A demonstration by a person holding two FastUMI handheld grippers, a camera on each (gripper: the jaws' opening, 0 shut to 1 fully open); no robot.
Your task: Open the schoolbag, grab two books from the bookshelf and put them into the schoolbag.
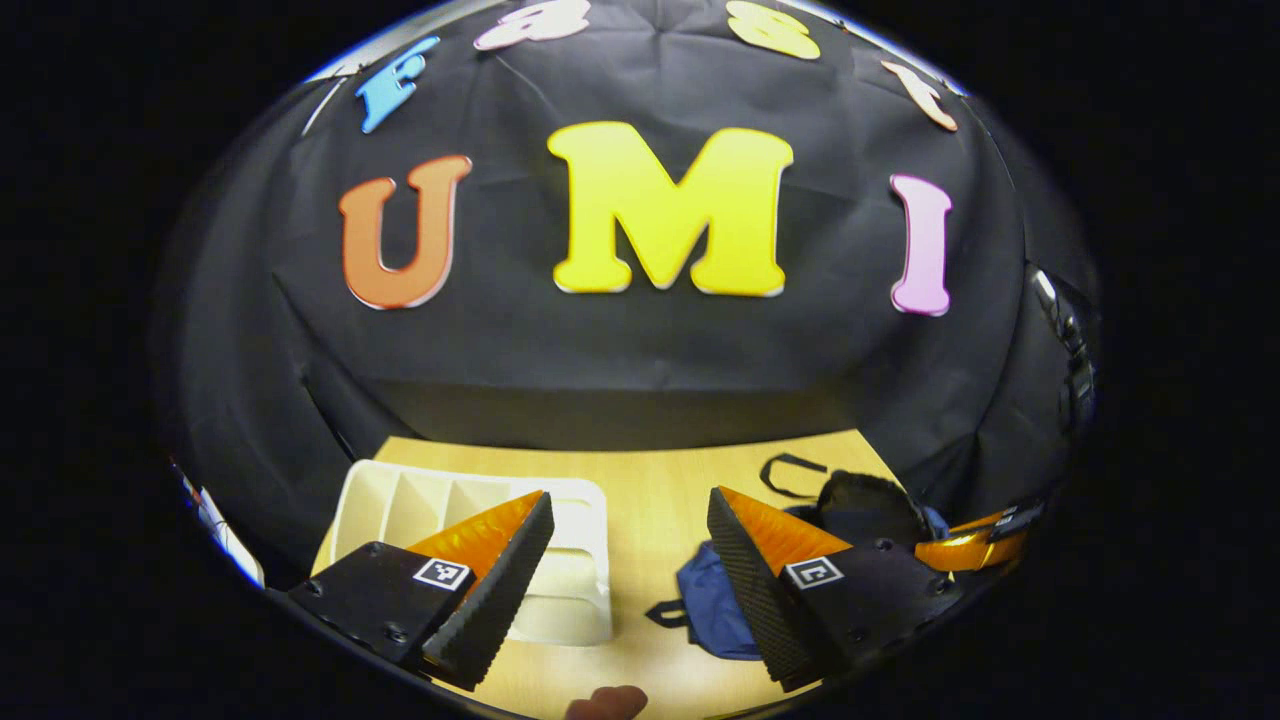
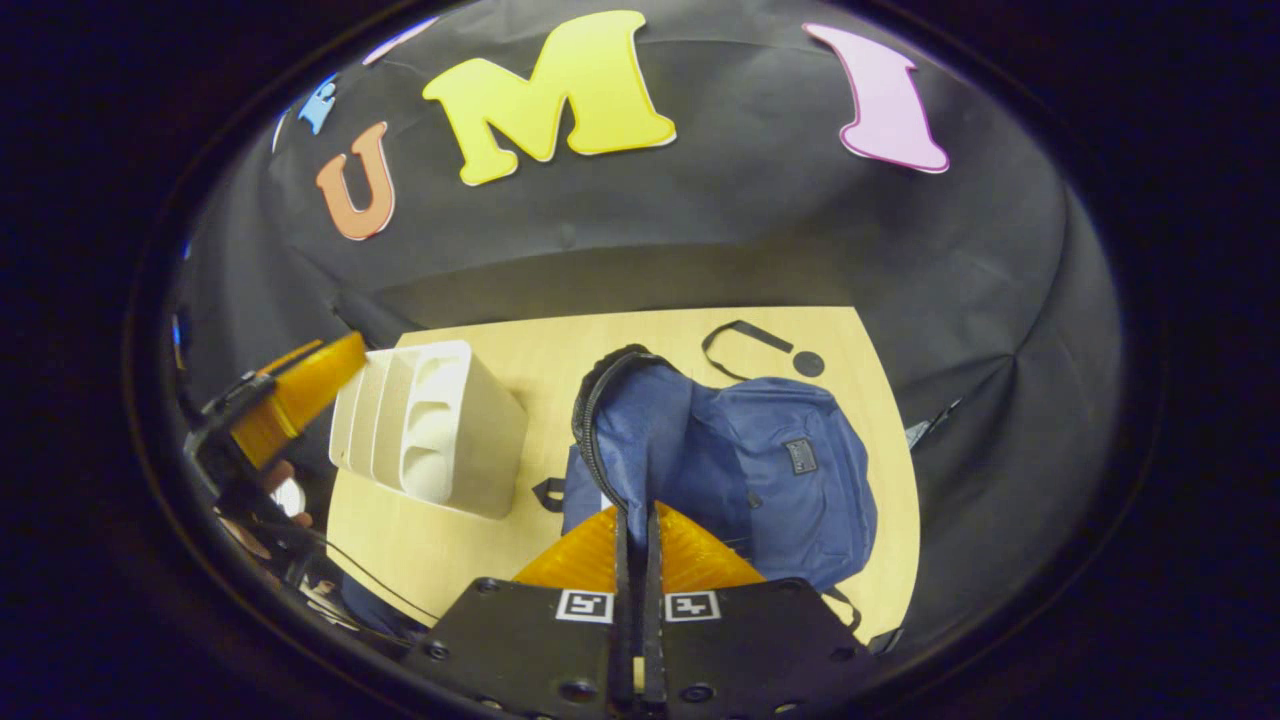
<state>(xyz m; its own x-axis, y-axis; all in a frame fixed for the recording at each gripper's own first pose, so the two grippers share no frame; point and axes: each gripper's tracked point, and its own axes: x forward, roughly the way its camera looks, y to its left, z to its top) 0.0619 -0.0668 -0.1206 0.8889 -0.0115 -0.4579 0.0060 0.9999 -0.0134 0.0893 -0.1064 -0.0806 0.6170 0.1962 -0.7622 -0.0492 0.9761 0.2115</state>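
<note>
**Mia:** Right gripper (image 2: pixel 637 520) is closest. Its two fingers are pressed together on the edge of the bag's flap. The blue schoolbag (image 2: pixel 760 470) lies flat on the wooden table (image 2: pixel 560 350), and its zipper (image 2: pixel 592 400) curls up and over the top like a rainbow.

**Ben:** So it is opening the bag?

**Mia:** I think so. It should pull the flap up and back slowly, so the mouth gets wide. If it tugs hard, the whole bag could slide.

**Ben:** What about the left gripper (image 1: pixel 630 540)?

**Mia:** Its fingers are wide apart and hold nothing. It hangs over the table, between the white bookshelf (image 1: pixel 560 590) and the bag. It could press the bag down to keep it from sliding.

**Ben:** Which way does the bag point?

**Mia:** Its long side runs away from the right gripper, toward the black wall. The open end is on the side near the bookshelf. I cannot see any books in the shelf from here
</note>
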